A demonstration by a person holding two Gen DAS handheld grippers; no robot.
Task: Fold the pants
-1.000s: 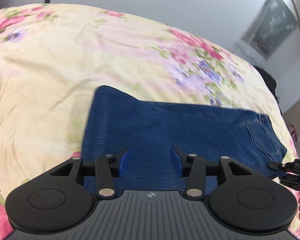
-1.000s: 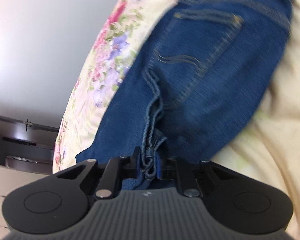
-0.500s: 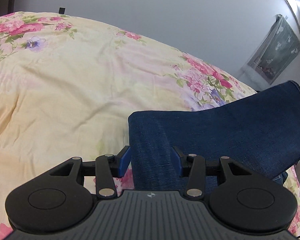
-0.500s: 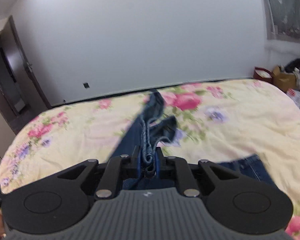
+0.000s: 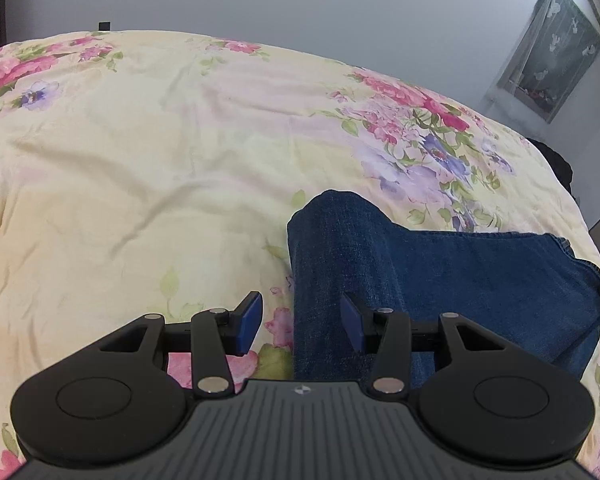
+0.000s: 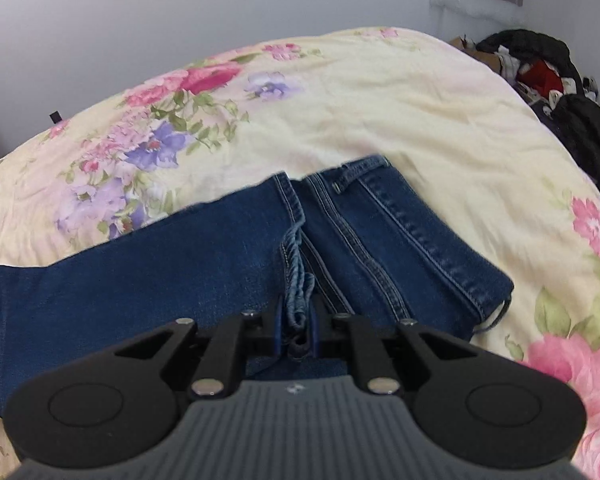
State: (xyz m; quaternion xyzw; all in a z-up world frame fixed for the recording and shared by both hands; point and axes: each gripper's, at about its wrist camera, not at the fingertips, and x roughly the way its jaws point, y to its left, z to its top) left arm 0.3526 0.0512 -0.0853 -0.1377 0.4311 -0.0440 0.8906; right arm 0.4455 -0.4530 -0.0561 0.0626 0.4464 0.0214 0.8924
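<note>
The jeans [image 6: 148, 280] lie near the bed's front edge on the floral bedspread [image 5: 160, 160], long axis running side to side. The right gripper [image 6: 296, 328] is clamped on a bunched denim hem over them. The left gripper [image 5: 300, 320] hovers with jaws apart at the folded end (holding nothing), so right looks nearer for laying that layer down. Plain white wall [image 5: 300, 0] behind.

The black two-finger right tool [image 6: 296, 330] pinches a bunched, stitched seam of the dark blue denim pants [image 6: 204, 264], which lie folded across a bed under a cream quilt with pink and purple flowers [image 6: 380, 104]. A heap of dark clothes [image 6: 556, 80] sits beyond the bed's right edge.
</note>
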